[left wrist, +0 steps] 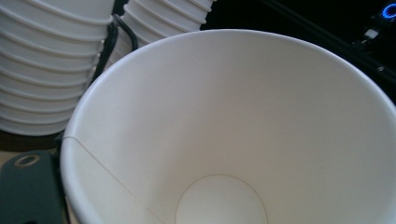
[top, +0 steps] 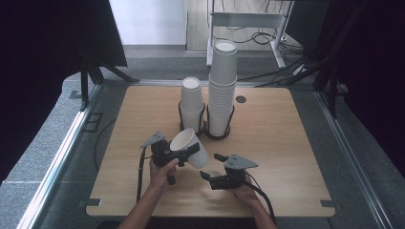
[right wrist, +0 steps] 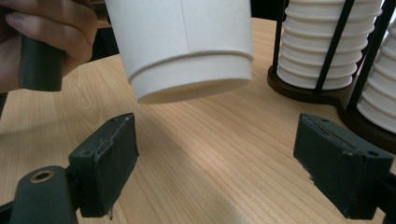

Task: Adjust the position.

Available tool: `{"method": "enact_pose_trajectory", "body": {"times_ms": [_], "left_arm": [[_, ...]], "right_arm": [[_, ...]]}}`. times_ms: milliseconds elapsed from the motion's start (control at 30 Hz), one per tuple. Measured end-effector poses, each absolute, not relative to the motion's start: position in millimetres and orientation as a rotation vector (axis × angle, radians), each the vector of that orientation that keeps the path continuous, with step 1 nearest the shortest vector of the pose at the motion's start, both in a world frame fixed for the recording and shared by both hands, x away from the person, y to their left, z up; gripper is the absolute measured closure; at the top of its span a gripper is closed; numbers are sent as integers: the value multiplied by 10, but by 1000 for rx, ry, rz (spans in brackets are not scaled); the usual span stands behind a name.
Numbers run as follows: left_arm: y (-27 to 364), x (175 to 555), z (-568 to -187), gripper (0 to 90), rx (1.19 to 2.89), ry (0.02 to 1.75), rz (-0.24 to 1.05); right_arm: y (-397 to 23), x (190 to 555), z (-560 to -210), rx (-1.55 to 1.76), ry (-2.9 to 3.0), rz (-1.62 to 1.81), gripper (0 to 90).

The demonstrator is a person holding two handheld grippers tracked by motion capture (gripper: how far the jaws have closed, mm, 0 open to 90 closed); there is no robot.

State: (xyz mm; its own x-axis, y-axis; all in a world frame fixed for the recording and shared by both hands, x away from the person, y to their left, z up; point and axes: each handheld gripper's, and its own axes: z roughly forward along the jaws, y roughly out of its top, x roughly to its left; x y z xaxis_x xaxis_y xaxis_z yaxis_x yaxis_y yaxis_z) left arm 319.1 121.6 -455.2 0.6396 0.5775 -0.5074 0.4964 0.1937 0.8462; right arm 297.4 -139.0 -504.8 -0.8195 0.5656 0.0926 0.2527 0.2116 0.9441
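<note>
the left gripper [top: 187,152] holds a single white paper cup [top: 190,147] clamped by its wall, lifted clear of the table [top: 286,143] and tilted, mouth turned up and towards the left edge, base towards the right gripper. in the left gripper view the cup's open mouth and round bottom disc face the camera, with one black jaw at the lower left against the cup's outer wall. the cup hangs over the middle of the table, nearer the front edge than the back, just in front of the cup holder. the right gripper [top: 214,166] sits near the front edge, right of the cup, its jaws spread wide with nothing between them; in the right gripper view the cup's base floats above the wood beyond the two jaws, apart from both. a black wire holder [top: 206,125] stands towards the back edge at mid-width, carrying a short stack of cups [top: 191,102] on its left and a tall stack of cups [top: 222,88] on its right. the person's left hand [top: 162,172] grips the left gripper's handle.
</note>
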Motion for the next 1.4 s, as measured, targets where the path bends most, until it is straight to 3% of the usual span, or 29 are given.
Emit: {"method": "enact_pose_trajectory", "body": {"times_ms": [633, 1400], "left_arm": [[1378, 3111, -4524, 126, 1572, 981, 332], [1531, 3091, -4502, 124, 1637, 1018, 524]], "right_arm": [[-1432, 2975, -5057, 788, 2215, 1600, 137], [-1462, 2986, -5075, 807, 2211, 1546, 138]]}}
